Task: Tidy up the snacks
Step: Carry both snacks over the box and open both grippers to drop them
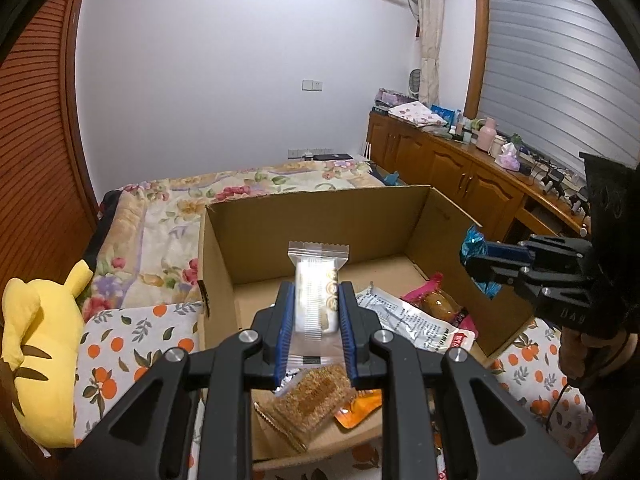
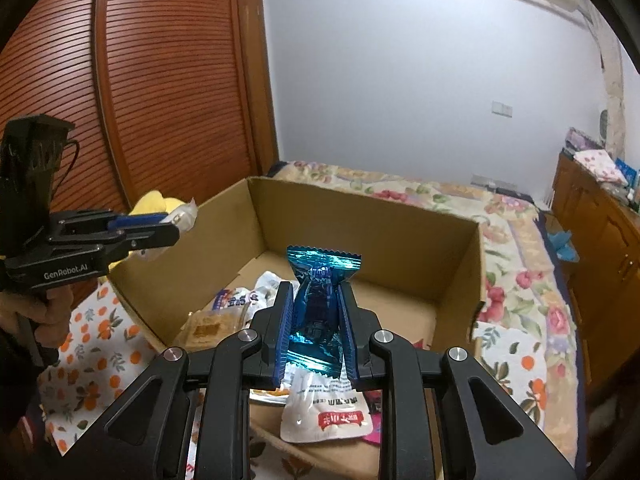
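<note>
An open cardboard box [image 1: 304, 236] [image 2: 372, 236] stands on the bed. My left gripper [image 1: 317, 292] is shut on a clear-wrapped white snack bar [image 1: 316, 292] and holds it above the box's near side; it shows in the right wrist view [image 2: 176, 226] at the left. My right gripper [image 2: 316, 292] is shut on a blue foil snack [image 2: 318, 304] above the box; it shows in the left wrist view [image 1: 480, 262] at the box's right wall. Inside the box lie a brown crispy bar [image 1: 316, 400], a white pouch [image 1: 416, 320] [image 2: 326, 412], an orange packet [image 1: 360, 410] and a pink-wrapped cake [image 1: 436, 302].
The box sits on an orange-print cloth [image 1: 120, 344] over a floral bedspread [image 1: 180, 208]. A yellow plush toy [image 1: 40, 352] lies at the left. A wooden cabinet [image 1: 460, 168] with clutter runs along the right wall. A slatted wardrobe [image 2: 160, 80] stands behind the bed.
</note>
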`<action>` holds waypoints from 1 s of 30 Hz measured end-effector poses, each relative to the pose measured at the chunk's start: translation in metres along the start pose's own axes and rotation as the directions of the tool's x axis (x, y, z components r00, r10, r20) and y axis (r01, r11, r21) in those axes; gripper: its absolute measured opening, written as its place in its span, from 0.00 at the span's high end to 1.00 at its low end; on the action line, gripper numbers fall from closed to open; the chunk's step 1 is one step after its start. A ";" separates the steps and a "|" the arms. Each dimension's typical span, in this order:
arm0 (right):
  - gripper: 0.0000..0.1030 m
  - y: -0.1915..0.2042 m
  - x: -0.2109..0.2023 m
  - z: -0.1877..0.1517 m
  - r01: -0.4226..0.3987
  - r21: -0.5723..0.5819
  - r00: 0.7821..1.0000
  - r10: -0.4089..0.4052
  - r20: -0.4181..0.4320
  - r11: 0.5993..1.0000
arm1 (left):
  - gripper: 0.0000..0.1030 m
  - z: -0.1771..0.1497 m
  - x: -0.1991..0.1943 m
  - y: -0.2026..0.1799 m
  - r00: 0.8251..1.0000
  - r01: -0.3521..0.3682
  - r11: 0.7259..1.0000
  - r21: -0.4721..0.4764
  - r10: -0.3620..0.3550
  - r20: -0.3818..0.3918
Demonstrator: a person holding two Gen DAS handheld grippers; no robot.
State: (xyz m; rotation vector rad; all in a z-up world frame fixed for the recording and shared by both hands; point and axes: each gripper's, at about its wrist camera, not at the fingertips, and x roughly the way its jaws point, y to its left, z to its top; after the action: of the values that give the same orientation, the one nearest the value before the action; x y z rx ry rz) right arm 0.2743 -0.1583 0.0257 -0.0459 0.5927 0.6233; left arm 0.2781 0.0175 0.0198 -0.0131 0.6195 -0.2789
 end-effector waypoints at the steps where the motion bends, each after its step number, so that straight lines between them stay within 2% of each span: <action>1: 0.80 0.000 0.003 -0.001 -0.003 0.000 1.000 0.003 -0.005 1.000 | 0.81 0.000 0.002 0.000 1.000 -0.001 1.000 0.001 0.001 -0.004; 9: 0.80 0.000 0.020 -0.001 -0.023 0.001 0.999 0.023 -0.034 1.000 | 0.78 0.004 0.016 0.001 1.000 -0.003 1.000 0.004 0.003 -0.024; 12: 0.80 0.001 0.024 -0.002 -0.032 0.001 0.999 0.032 -0.041 0.999 | 0.70 0.003 0.018 0.003 1.000 -0.007 1.000 0.002 0.007 -0.029; 18: 0.78 0.004 0.026 -0.002 -0.040 -0.001 0.998 0.040 -0.050 0.999 | 0.68 0.003 0.017 0.004 1.000 -0.005 1.000 -0.004 0.005 -0.027; 20: 0.75 0.005 0.025 -0.003 -0.034 -0.002 0.998 0.034 -0.051 0.999 | 0.67 0.003 0.017 0.004 1.000 -0.007 1.000 -0.004 0.007 -0.026; 25: 0.59 0.001 0.024 -0.002 -0.011 0.007 0.998 0.011 -0.055 1.000 | 0.62 -0.001 0.011 0.003 1.000 -0.018 1.000 -0.005 0.018 -0.022; 30: 0.58 0.001 0.013 -0.004 -0.004 0.021 0.999 0.005 -0.044 1.000 | 0.60 -0.005 0.001 0.001 0.999 -0.046 0.999 -0.002 0.046 -0.013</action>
State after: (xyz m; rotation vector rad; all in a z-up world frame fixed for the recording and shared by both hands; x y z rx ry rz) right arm 0.2795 -0.1512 0.0155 -0.0392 0.6419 0.6220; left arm 0.2763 0.0185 0.0155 0.0008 0.6323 -0.2343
